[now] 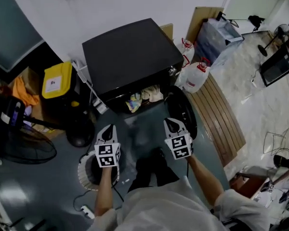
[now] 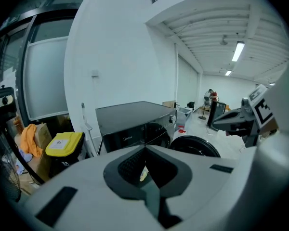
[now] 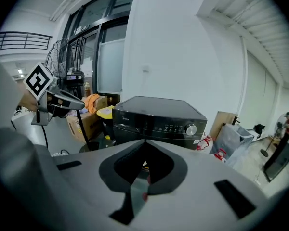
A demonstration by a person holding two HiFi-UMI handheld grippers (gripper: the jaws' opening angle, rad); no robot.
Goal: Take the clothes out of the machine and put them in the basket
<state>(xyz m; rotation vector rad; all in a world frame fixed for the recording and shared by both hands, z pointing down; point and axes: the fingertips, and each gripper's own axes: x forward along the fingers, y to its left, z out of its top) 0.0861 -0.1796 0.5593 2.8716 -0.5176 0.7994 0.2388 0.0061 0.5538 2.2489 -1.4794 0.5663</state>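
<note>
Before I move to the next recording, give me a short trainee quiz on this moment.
1. True or false: the door of the black machine stands open.
2. Where do the clothes lie? A in the machine's opening; B in the white basket; C on the yellow bin.
3. Fill in: the left gripper and right gripper both have jaws that are ____, with nothing between them.
Key: 1 true; 2 A; 3 shut.

Dim, bluish, w/ fisheye edge warp; ceiling tube (image 2: 239,51) glares
</note>
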